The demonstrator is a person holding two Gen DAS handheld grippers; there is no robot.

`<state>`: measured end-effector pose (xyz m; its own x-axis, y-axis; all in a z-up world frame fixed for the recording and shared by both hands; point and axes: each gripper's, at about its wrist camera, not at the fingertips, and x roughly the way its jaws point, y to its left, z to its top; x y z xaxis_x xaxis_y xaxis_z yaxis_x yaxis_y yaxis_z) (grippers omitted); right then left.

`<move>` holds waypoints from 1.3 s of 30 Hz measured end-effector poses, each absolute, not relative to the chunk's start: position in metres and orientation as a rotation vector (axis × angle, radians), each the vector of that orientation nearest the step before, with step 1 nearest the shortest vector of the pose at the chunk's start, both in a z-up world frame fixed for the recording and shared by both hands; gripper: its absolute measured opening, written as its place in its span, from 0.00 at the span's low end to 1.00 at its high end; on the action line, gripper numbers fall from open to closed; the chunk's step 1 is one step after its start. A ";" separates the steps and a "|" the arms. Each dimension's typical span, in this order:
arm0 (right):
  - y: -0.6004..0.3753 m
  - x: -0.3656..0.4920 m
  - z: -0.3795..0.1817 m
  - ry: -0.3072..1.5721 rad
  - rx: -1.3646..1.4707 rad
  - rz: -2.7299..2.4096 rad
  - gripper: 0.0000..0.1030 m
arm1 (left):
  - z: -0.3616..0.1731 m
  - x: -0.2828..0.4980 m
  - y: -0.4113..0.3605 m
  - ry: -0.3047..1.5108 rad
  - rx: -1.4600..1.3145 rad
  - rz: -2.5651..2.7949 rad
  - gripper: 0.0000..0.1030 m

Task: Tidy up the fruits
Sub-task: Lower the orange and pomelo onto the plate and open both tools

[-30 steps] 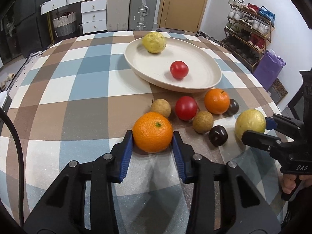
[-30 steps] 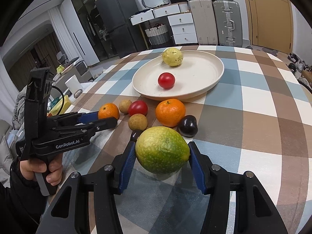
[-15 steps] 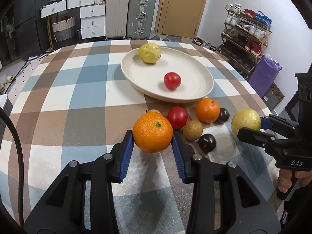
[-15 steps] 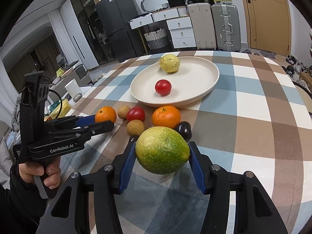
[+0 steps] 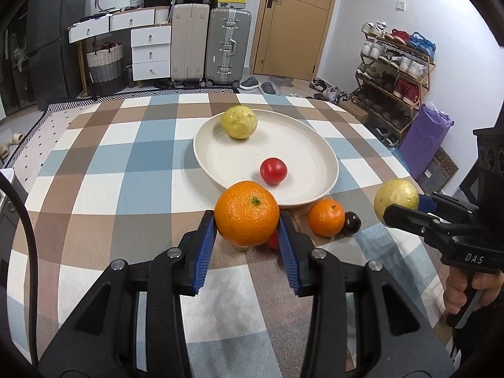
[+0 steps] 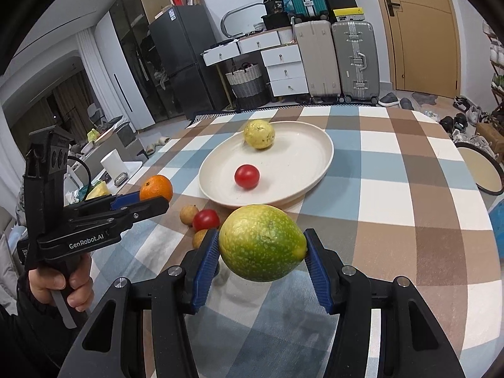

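Wide cream oval plate (image 5: 327,170) on the checked tablecloth holds a pale yellow round fruit (image 5: 238,122) at its far edge and a small red tomato (image 5: 273,170) near its middle; a small orange (image 5: 326,217), dark plum (image 5: 351,223), second tomato (image 6: 206,219) and brown longans (image 6: 188,214) lie just in front of the plate, unsorted. Right gripper (image 6: 261,258) is clamped on a large green-yellow fruit (image 6: 262,242), left gripper (image 5: 247,233) on a large orange (image 5: 247,217), both lifted short of the plate's near rim.
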<state>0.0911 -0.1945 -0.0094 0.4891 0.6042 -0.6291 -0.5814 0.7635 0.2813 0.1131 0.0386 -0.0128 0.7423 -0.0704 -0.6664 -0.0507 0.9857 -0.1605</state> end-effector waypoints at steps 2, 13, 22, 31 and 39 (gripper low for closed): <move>-0.194 0.093 -0.008 0.772 0.031 0.721 0.53 | -0.011 0.116 0.040 0.732 -0.179 -0.007 0.35; -0.192 0.113 -0.001 0.752 0.059 0.711 0.53 | -0.003 0.132 0.043 0.711 -0.186 -0.004 0.35; -0.187 0.130 0.000 0.748 0.100 0.706 0.53 | -0.007 0.151 0.046 0.711 -0.184 0.002 0.35; -0.178 0.150 0.000 0.750 0.092 0.693 0.53 | -0.014 0.174 0.051 0.719 -0.199 -0.001 0.35; -0.168 0.169 -0.009 0.773 0.087 0.683 0.53 | -0.024 0.196 0.055 0.739 -0.208 0.002 0.35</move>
<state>0.1689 -0.1683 -0.0088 0.5139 0.5981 -0.6149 -0.5364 0.7835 0.3137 0.1962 0.0550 -0.0238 0.7402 -0.0713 -0.6686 -0.0748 0.9795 -0.1872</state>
